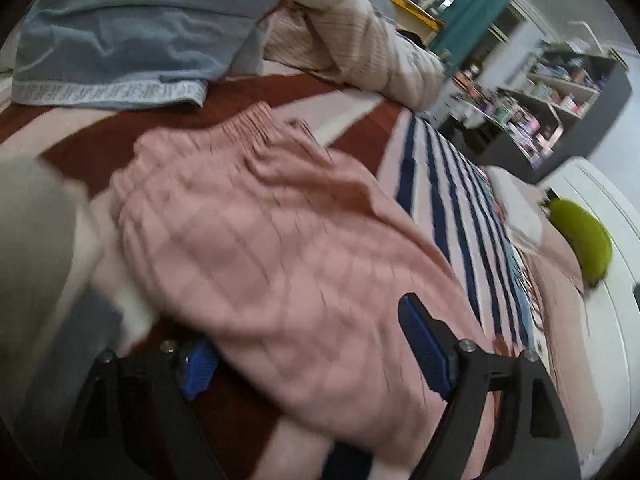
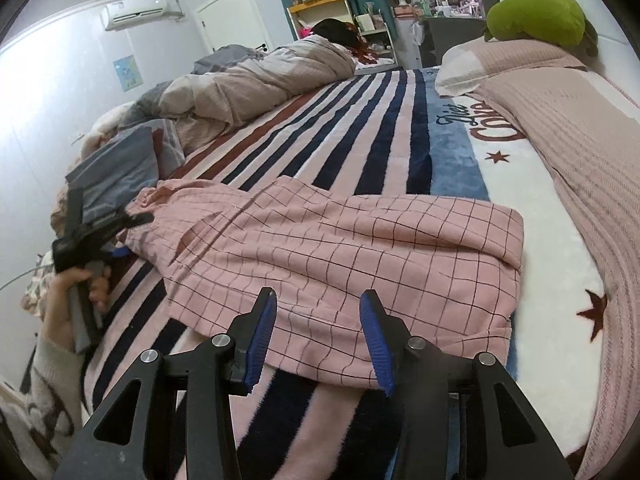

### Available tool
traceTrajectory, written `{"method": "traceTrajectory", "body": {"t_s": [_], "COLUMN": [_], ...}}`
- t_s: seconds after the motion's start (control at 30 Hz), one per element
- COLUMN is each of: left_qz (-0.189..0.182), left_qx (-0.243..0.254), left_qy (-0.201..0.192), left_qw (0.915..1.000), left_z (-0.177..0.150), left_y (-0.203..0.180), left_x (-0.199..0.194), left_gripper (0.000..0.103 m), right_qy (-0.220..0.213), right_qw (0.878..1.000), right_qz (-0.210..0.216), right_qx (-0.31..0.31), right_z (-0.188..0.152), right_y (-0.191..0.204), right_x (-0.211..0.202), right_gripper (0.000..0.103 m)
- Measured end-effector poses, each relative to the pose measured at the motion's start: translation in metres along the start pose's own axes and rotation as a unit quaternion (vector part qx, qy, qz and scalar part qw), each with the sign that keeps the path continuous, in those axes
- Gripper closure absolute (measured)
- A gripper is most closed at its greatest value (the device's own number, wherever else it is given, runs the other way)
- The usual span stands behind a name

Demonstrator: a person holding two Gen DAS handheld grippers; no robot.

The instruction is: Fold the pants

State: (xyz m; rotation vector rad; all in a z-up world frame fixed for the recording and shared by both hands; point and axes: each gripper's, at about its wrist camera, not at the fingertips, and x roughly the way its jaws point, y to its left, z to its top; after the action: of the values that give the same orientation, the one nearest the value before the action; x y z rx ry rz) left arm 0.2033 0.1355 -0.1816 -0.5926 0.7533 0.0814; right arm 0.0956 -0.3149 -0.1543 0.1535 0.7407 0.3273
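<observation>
Pink checked pants [image 2: 320,248] lie on the striped bed, folded lengthwise, waistband to the left and hems to the right. They fill the blurred left wrist view [image 1: 280,240], waistband at the top. My left gripper [image 1: 304,344] is open, its blue pads straddling the pants' near edge; it also shows in the right wrist view [image 2: 120,236] at the waistband end, held by a hand. My right gripper [image 2: 316,312] is open and empty, just over the pants' near edge by the hem end.
A folded blue garment [image 1: 116,48] lies beyond the waistband. A rumpled beige duvet [image 2: 256,80] sits at the bed's far side. A pink blanket [image 2: 568,152] and a green plush [image 2: 540,16] lie at the right. Shelves [image 1: 560,92] stand beyond the bed.
</observation>
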Motion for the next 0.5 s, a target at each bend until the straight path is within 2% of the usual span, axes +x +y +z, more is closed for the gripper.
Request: {"method": "traceTrajectory", "body": {"t_s": [0.07, 0.13, 0.17, 0.23, 0.37, 0.5], "left_qz": [0.011, 0.016, 0.013, -0.011, -0.05, -0.1], "left_qx": [0.013, 0.03, 0.034, 0.041, 0.086, 0.154], "left_qy": [-0.009, -0.014, -0.017, -0.048, -0.083, -0.107], "left_qw": [0.9998, 0.9993, 0.9992, 0.998, 0.9916, 0.9771], "left_z": [0.007, 0.012, 0.013, 0.015, 0.018, 0.014], "left_y": [-0.005, -0.012, -0.014, -0.02, -0.055, -0.112], "left_x": [0.004, 0.006, 0.005, -0.009, -0.044, -0.081], "left_gripper": [0.038, 0.083, 0.09, 0.094, 0.095, 0.095], "right_qy": [-0.003, -0.005, -0.006, -0.009, -0.017, -0.03], "right_qw": [1.0, 1.0, 1.0, 1.0, 1.0, 0.999], "right_qz": [-0.002, -0.004, -0.006, -0.007, -0.009, -0.007], "right_qx": [0.002, 0.003, 0.004, 0.008, 0.013, 0.019], "right_z": [0.0, 0.0, 0.0, -0.001, -0.003, -0.005], "right_y": [0.0, -0.002, -0.004, -0.008, -0.014, -0.02], "right_x": [-0.003, -0.005, -0.006, -0.009, -0.018, -0.032], "right_gripper": [0.064, 0.064, 0.064, 0.064, 0.064, 0.064]}}
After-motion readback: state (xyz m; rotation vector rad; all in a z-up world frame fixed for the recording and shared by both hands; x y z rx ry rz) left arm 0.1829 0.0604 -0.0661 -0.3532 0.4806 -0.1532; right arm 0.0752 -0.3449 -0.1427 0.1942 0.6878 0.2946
